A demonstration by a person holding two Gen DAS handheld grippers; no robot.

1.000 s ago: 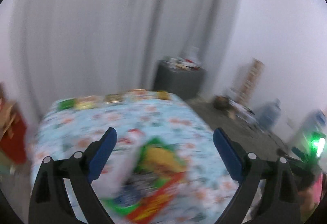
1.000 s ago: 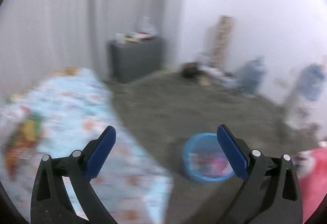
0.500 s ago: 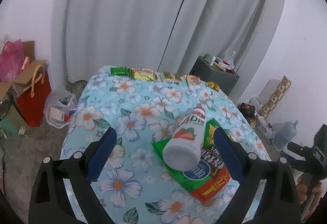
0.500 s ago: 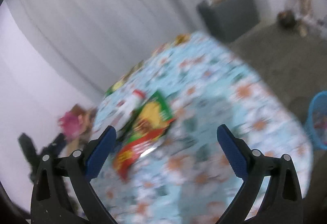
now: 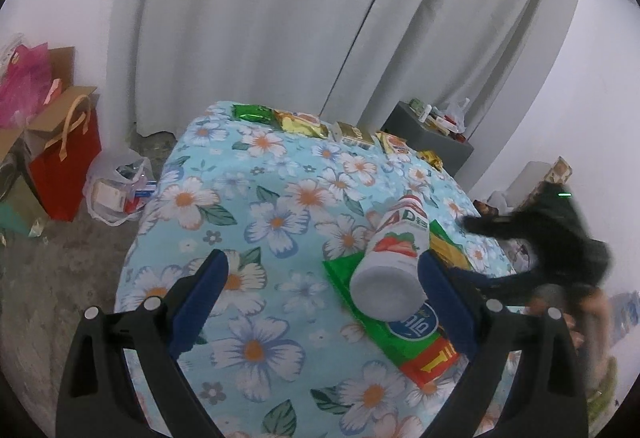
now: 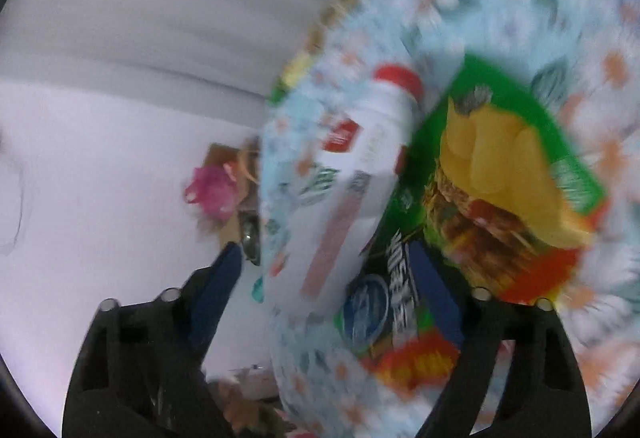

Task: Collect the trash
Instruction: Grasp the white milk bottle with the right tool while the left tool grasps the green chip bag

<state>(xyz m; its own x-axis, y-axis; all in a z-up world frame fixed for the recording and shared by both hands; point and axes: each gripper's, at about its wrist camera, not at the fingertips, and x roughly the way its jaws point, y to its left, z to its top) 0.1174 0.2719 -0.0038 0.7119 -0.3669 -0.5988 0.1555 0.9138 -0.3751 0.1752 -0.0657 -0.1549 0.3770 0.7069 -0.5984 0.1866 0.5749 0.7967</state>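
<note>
A white bottle [image 5: 394, 258] with a red cap lies on a green and red snack bag [image 5: 404, 334] on the blue floral tablecloth [image 5: 256, 206]. My left gripper [image 5: 322, 302] stands open just short of them, and the bottle's base is close to its right finger. The right wrist view is blurred and rolled. In it my right gripper [image 6: 326, 294] has its jaws closing, with the bottle's [image 6: 360, 174] lower end between the fingers and no pad pressing on it. The snack bag [image 6: 500, 166] lies beside it. In the left wrist view, that gripper's blurred black frame [image 5: 552, 246] reaches in from the right.
Several snack packets [image 5: 304, 122] line the table's far edge. On the floor to the left stand a red paper bag [image 5: 64, 154] and a plastic bag [image 5: 116, 186]. A grey cabinet [image 5: 428, 142] sits behind the table, by grey curtains [image 5: 280, 18].
The right gripper swung from the floor and blue basket over to the table, onto the bottle and bag, and its jaws narrowed. The left gripper sank closer to the bottle.
</note>
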